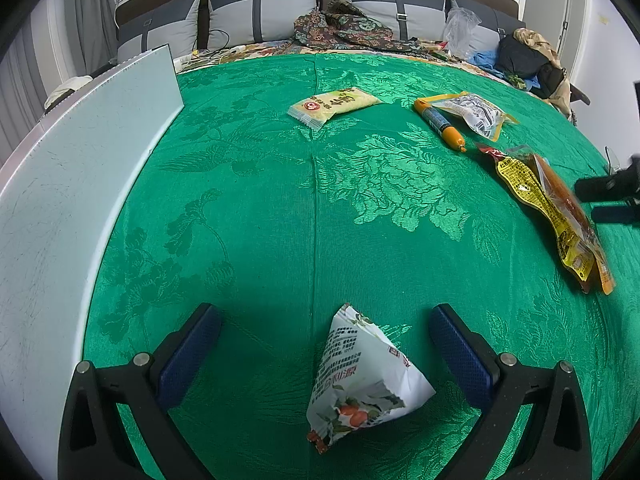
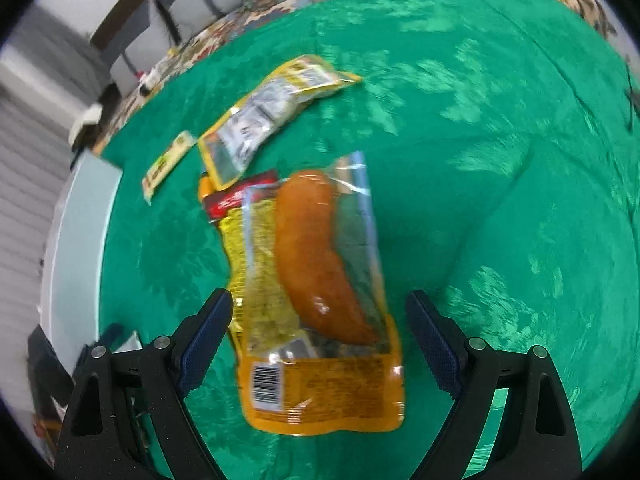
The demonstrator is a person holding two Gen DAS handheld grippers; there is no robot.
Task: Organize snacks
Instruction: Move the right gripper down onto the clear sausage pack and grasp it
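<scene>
A white snack bag with fruit print (image 1: 360,380) stands on the green bedspread (image 1: 280,220) between the fingers of my left gripper (image 1: 324,320), which is open. My right gripper (image 2: 320,308) is open, its fingers on either side of a clear and yellow pack with an orange-brown drumstick (image 2: 316,264), which also shows at the right of the left wrist view (image 1: 556,216). Further off lie a pale yellow biscuit pack (image 1: 334,105), an orange sausage stick (image 1: 440,122) and a yellow-edged grey pouch (image 1: 476,114). The right gripper's dark fingers show at the right edge of the left view (image 1: 612,200).
A white board (image 1: 60,208) stands along the left edge of the bedspread. Grey pillows (image 1: 260,12), patterned cloth (image 1: 344,28), a plastic bag (image 1: 460,28) and a pile of clothes (image 1: 528,56) lie at the far end.
</scene>
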